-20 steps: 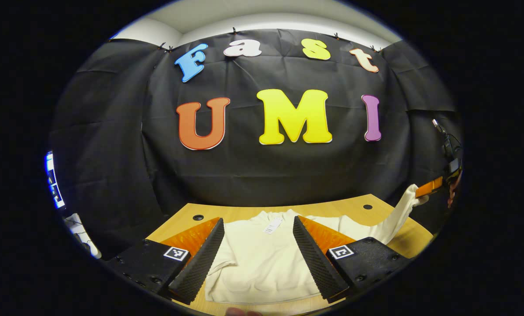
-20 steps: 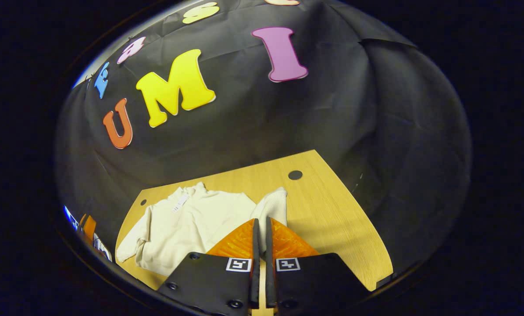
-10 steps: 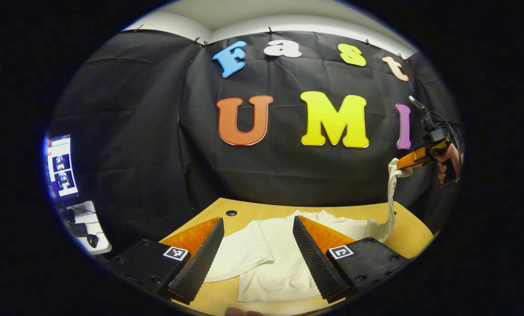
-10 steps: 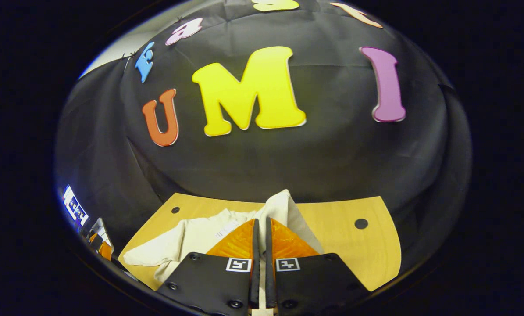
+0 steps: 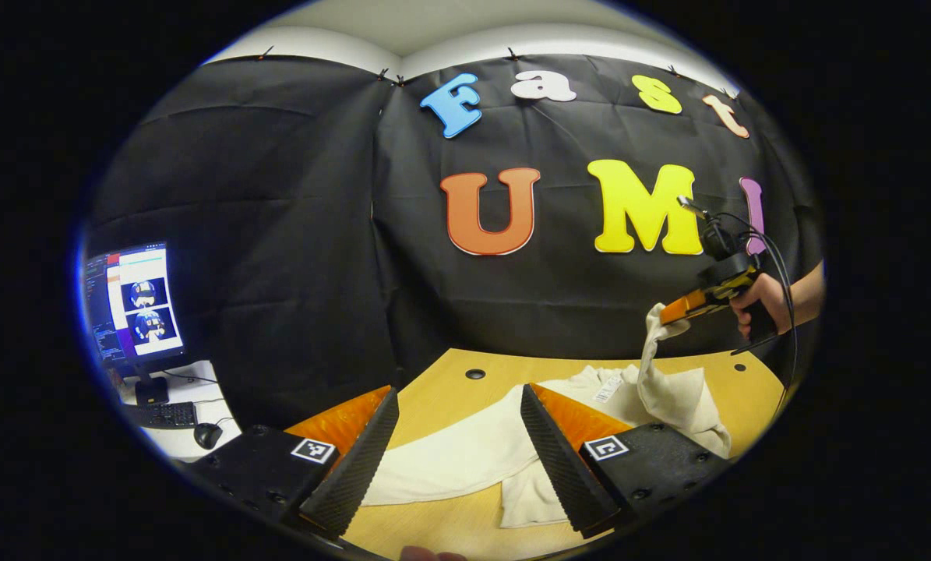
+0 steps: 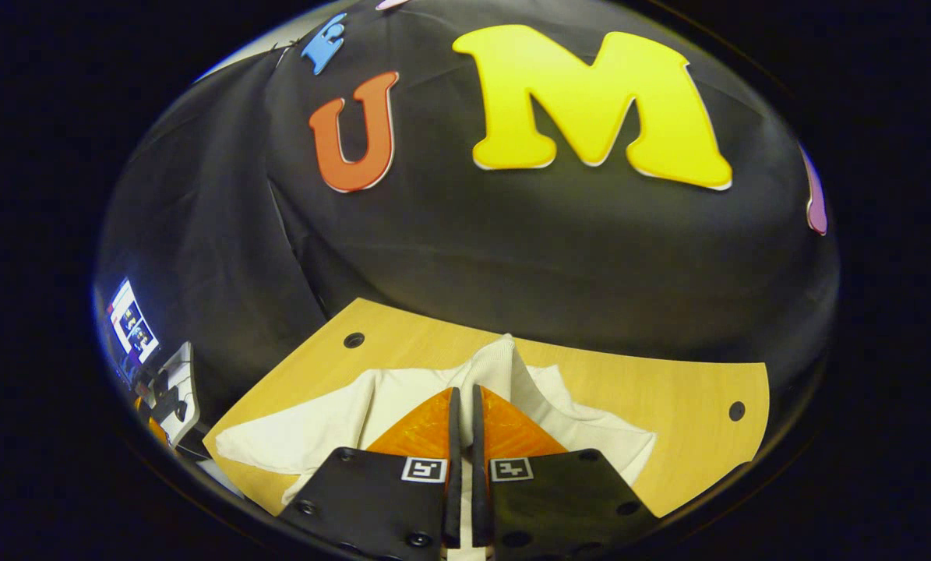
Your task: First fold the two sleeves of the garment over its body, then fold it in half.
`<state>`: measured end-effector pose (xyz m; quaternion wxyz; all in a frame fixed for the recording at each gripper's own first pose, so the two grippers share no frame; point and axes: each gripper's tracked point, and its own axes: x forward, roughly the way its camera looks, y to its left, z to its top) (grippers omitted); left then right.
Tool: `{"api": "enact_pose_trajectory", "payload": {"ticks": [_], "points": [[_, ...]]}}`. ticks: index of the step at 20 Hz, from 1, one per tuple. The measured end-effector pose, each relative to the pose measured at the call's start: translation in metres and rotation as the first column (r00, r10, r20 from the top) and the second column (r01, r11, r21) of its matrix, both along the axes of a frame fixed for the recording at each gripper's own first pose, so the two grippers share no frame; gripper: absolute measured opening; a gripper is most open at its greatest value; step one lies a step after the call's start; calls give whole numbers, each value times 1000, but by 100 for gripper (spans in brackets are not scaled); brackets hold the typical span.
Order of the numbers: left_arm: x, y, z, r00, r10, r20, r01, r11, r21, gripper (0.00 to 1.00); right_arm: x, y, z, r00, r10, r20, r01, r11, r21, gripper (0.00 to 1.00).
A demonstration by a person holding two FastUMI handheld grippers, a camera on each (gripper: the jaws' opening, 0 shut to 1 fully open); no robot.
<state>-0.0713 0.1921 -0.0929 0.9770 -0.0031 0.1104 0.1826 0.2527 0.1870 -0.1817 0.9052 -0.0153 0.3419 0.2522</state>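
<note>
Softly draped cream knit sleeve (image 6: 504,366) in right gripper (image 6: 463,397)

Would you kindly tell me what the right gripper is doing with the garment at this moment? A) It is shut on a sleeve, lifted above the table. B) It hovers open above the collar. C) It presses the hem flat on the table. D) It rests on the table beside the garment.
A: in the left gripper view the right gripper pinches the sleeve, which hangs down to the garment on the table.
</note>
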Motion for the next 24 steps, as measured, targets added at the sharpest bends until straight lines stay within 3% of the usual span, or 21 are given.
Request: {"api": "enact_pose_trajectory", "payload": {"ticks": [9,12,17,18,21,24], "points": [[-20,32,-19,996,53,-68,-53,999,-7,100,6,117,-134,989,106,-104,-119,984,-130,6],[-24,38,-26,994,65,-84,-67,998,-14,100,6,137,-156,988,119,-98,-134,978,-158,6],[-27,50,-33,994,76,-80,-79,996,-37,100,-2,150,-150,987,115,-111,-126,987,-103,14],[-27,52,-34,994,78,-79,-81,996,-39,100,-5,152,-143,987,123,-105,-133,987,-96,22],[-30,61,-37,994,80,-76,-83,996,-41,100,-13,144,-124,989,129,-71,-134,988,-72,60],[-35,68,-38,995,68,-70,-70,997,-23,100,-25,126,-92,992,121,-21,-122,992,-43,60]]}}
